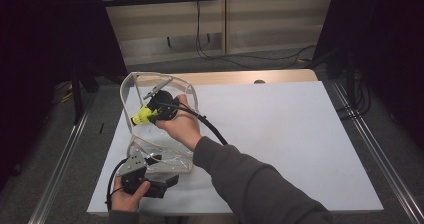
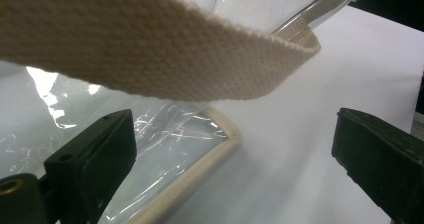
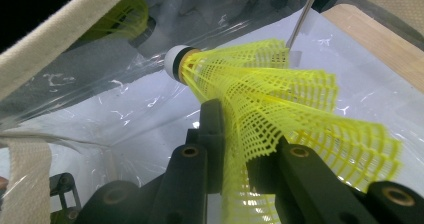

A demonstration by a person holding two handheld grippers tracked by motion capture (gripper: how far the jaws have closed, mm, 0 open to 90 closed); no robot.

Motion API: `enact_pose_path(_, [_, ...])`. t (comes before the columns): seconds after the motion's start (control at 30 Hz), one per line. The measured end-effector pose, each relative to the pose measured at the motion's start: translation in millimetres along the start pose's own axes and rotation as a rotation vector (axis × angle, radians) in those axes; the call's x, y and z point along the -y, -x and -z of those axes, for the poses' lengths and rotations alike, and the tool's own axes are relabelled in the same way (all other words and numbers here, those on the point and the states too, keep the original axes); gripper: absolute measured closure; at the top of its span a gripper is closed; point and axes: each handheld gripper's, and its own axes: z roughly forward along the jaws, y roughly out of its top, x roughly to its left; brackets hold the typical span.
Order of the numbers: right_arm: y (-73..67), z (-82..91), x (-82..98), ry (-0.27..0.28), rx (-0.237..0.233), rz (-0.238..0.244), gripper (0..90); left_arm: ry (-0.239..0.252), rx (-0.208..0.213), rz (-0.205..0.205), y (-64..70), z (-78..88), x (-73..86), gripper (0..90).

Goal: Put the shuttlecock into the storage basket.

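Observation:
A clear plastic bag (image 1: 162, 151) with beige webbing trim stands open-mouthed on the white table (image 1: 280, 134) at the left. Inside its mouth, my right gripper (image 1: 159, 104) is shut on the skirt of a yellow mesh shuttlecock (image 1: 142, 115). The right gripper view shows the shuttlecock (image 3: 270, 99) pinched between the jaws of my right gripper (image 3: 240, 134), white cork tip pointing away, with the bag's film around it. My left gripper (image 1: 167, 181) sits at the bag's near bottom edge. Its jaws (image 2: 235, 159) stand wide apart, the bag's trimmed corner (image 2: 200, 169) lying by the left one, under a beige strap (image 2: 150, 39).
A wooden strip (image 1: 240, 76) shows at the table's far edge. Metal rails (image 1: 370, 149) run along both sides. Black cables (image 1: 215, 54) lie on the floor beyond. White surface stretches to the right of the bag.

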Motion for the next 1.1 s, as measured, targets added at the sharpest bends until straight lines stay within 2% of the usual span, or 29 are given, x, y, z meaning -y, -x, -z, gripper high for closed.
enact_pose_path(1.1, [5.1,-26.2,13.7,-0.052,0.001,0.022,79.1,0.002,0.002,0.007,-0.2,-0.9,1.5,4.2])
